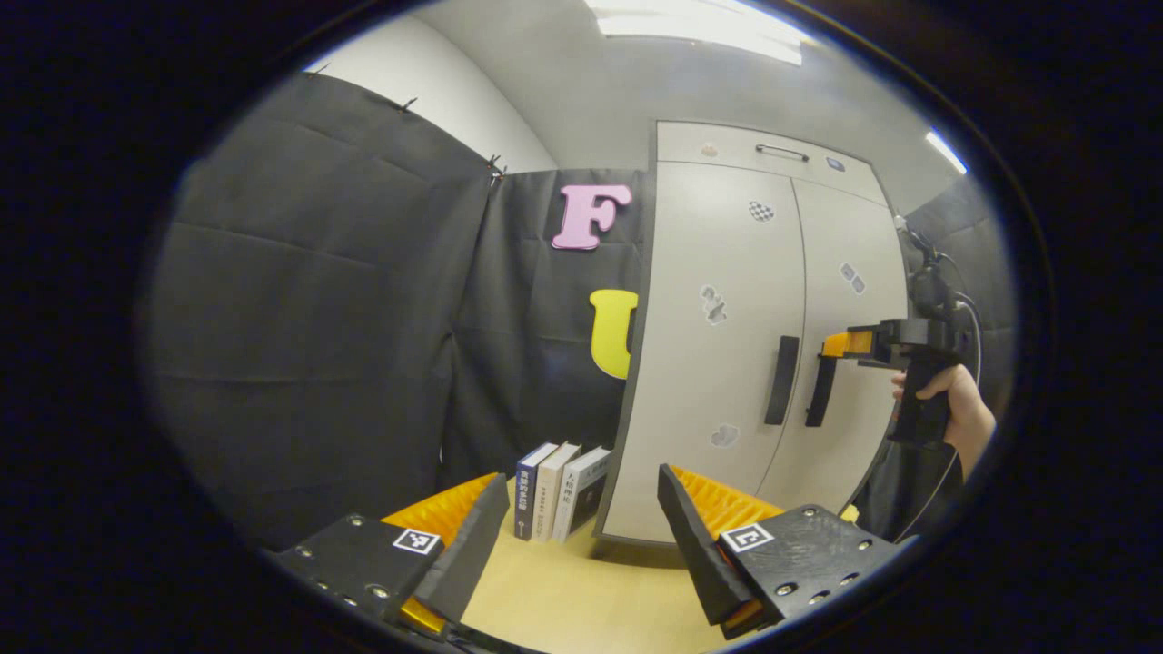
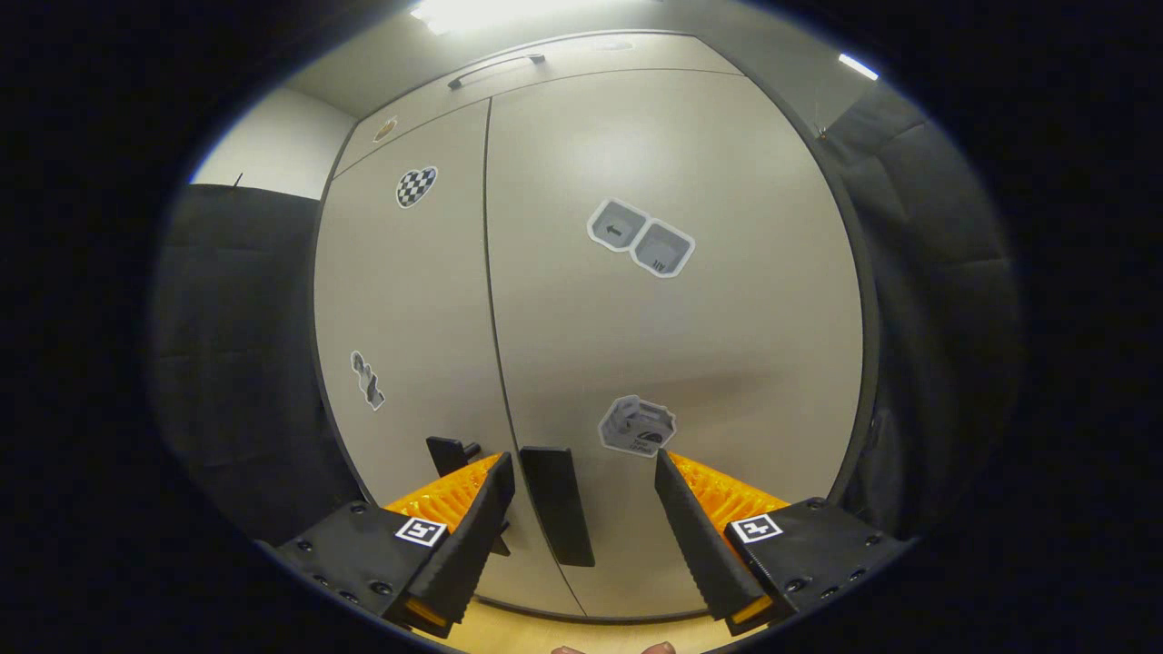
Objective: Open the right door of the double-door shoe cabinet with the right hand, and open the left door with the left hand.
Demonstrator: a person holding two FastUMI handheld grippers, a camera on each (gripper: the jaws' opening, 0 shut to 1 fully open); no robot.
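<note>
1. In the left gripper view, my left gripper [image 1: 581, 536] is spread wide and grasps nothing; it hangs over the wooden worktop [image 1: 581, 604], well back from the shoe cabinet [image 1: 727, 145].
2. The cabinet stands ahead and to my right in this view, both doors shut. The left door [image 1: 704, 363] carries its left handle [image 1: 781, 380] upright along the centre seam, long axis vertical, up and to the right of my fingers.
3. Farther off I see my right gripper [image 1: 840, 345], gripped by my hand [image 1: 954, 413], its fingers level with the top of the right handle [image 1: 820, 392] on the right door [image 1: 845, 345]. Whether they touch it I cannot tell from here.
4. A row of books [image 1: 559, 490] stands on the worktop beside the cabinet's left foot.
5. In the right gripper view, the right gripper [image 2: 581, 531] is released and wide, with the right handle [image 2: 557, 504] standing upright between the fingers, nearer the left one; neither finger presses on it as far as I can see.
6. The left handle [image 2: 452, 454] peeks out just behind my left finger, across the seam on the left door [image 2: 409, 318].
7. I judge the right hand far nearer its handle: the coming move is to clench across that vertical bar and pull, while my left still needs to travel forward and right.
</note>
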